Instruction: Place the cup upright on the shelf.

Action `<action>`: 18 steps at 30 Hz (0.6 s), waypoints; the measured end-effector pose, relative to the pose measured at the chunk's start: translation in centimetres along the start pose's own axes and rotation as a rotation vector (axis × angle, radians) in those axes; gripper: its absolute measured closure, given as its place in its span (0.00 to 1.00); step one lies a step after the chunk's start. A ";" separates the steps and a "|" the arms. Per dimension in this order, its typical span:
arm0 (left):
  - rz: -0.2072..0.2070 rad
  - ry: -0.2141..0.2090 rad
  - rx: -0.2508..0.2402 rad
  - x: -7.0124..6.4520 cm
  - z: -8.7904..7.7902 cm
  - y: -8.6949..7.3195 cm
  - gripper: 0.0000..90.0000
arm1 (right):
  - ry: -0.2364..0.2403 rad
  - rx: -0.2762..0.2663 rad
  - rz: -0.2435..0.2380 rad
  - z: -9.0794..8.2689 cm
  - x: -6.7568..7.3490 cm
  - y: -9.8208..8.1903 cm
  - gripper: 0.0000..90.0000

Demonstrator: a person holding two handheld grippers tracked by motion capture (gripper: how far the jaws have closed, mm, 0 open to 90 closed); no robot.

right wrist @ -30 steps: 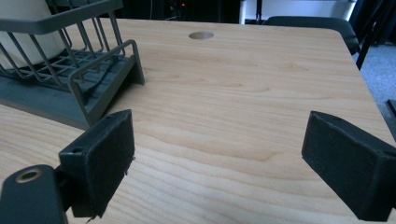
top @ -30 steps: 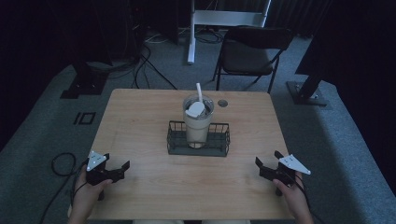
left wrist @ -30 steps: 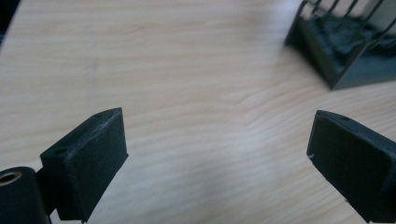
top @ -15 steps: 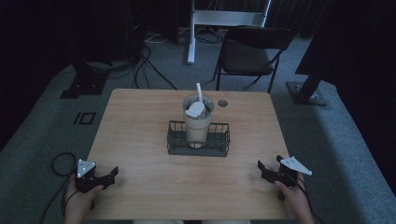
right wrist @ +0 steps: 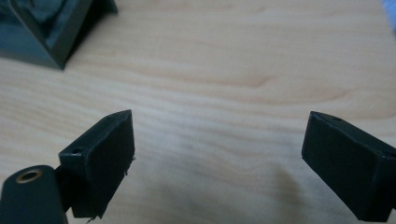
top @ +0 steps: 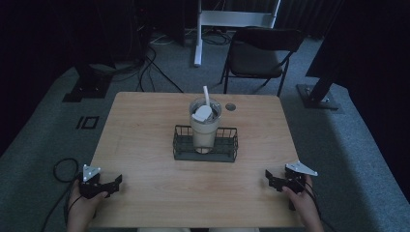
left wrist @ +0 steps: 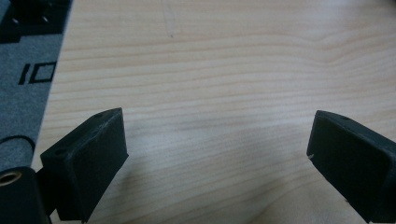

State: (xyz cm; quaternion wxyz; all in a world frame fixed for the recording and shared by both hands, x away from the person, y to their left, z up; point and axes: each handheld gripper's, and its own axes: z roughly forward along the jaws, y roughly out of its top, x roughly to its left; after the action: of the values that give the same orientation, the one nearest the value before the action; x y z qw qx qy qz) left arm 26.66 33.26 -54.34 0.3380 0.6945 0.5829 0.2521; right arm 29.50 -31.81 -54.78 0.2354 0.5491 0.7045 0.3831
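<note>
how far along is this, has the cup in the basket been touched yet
Nothing looks done: the cup with its white spoon stands upright inside the wire basket at mid-table. Nothing is in hand; the left gripper and right gripper sit open near the table's front corners, jaws empty. Reaching and handling are all left.

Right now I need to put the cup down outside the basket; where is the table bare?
Bare wood lies left and right of the wire basket, and in front of it between the left claw and right claw. The middle is crowded: the cup stands in the basket. A small round thing sits behind.
</note>
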 end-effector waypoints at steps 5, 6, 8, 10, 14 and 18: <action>0.004 -0.011 0.031 0.0 0.1 0.0 0.06 | 0.038 0.071 -0.050 0.3 0.2 0.0 0.10; 0.003 -0.010 0.033 0.0 0.1 0.0 0.06 | 0.039 0.079 -0.055 0.3 0.3 0.0 0.10; 0.002 -0.014 0.045 0.0 0.2 0.0 0.06 | 0.042 0.091 -0.060 0.4 0.3 0.0 0.10; 0.009 -0.016 0.073 -0.1 0.3 -0.1 0.06 | 0.045 0.106 -0.066 0.5 0.4 0.0 0.10; 0.041 -0.021 0.090 -0.3 0.3 -0.1 0.06 | 0.021 0.115 -0.091 0.6 0.5 0.0 0.15; 0.069 -0.019 0.100 -0.4 0.4 -0.1 0.05 | 0.017 0.120 -0.118 0.7 0.5 0.0 0.14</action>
State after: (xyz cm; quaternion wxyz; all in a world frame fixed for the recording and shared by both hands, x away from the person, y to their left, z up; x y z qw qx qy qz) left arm 26.87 32.75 -54.64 0.2994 0.7327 0.5672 0.2276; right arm 29.88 -31.14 -55.11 0.2184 0.5166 0.7592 0.3302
